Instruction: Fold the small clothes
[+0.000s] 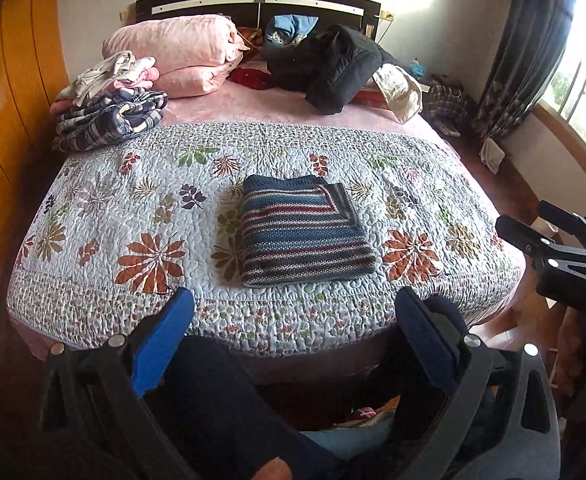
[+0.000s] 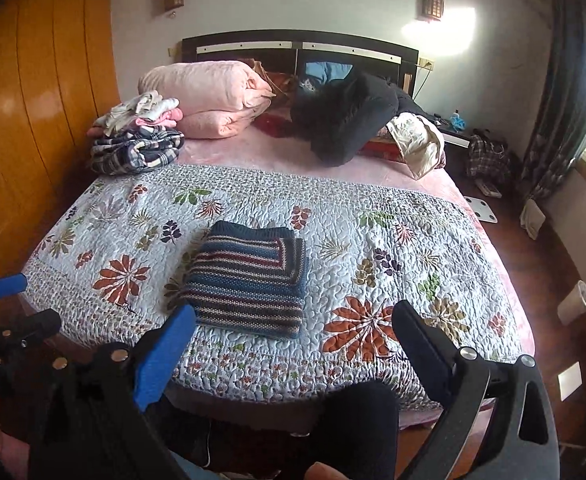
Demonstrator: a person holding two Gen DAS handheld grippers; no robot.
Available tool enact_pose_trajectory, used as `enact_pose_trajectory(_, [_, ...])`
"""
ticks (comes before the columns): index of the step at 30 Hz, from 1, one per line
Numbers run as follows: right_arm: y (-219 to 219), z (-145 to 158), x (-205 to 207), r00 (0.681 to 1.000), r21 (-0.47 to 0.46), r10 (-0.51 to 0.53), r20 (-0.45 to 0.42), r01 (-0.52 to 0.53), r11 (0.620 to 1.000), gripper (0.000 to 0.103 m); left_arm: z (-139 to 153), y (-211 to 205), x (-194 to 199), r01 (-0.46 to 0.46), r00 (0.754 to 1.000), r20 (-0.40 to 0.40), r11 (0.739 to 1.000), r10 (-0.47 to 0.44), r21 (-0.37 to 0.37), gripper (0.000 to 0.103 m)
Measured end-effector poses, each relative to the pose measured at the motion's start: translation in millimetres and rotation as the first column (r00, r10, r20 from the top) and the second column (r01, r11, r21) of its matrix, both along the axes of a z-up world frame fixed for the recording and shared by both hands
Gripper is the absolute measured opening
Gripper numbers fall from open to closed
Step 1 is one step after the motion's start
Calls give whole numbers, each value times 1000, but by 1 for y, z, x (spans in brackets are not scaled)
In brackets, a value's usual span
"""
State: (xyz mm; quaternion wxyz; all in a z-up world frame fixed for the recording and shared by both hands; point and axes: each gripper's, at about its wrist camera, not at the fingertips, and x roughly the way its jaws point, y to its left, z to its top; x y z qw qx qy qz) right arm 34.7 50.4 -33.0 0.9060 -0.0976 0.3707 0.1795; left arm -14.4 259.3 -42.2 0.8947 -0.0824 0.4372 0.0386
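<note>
Here the sweater (image 1: 305, 230) lies folded into a neat rectangle on the quilt (image 1: 113, 208), near the foot of the bed. The left gripper (image 1: 293, 320) hangs off the bed's edge, jaws spread wide and empty, the sweater just ahead and apart from it. The right gripper (image 2: 293, 332) is likewise wide open and empty, with the sweater ahead, slightly left.

Folded striped sweater (image 1: 305, 230) on quilt (image 1: 133, 216)
</note>
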Motion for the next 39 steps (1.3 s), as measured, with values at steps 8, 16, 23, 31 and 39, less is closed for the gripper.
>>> enact_pose_trajectory(8, [7,-8,-19,1000,-27,16,-16,-17,999,99,-2,2,-16,-17,1000,5,1000,17,-14,100])
enact_pose_trajectory(16, [9,-7,-26,1000,-26,13,-8,-13,1000,99,3,-3,-23,-6,1000,28,1000,7,-8,100])
enact_pose_trajectory(23, [4,-8,-27,1000,-26,-1,-12,1,1000,99,2,-8,-25,2,1000,31,1000,-2,-5,100])
enact_pose_trajectory(31, [4,-9,-26,1000,-26,-2,-11,2,1000,99,1,-10,-24,7,1000,29,1000,-7,-6,100])
enact_pose_trajectory(39, [7,-9,-22,1000,-26,8,-15,-8,1000,99,-2,-8,-18,3,1000,18,1000,-4,2,100])
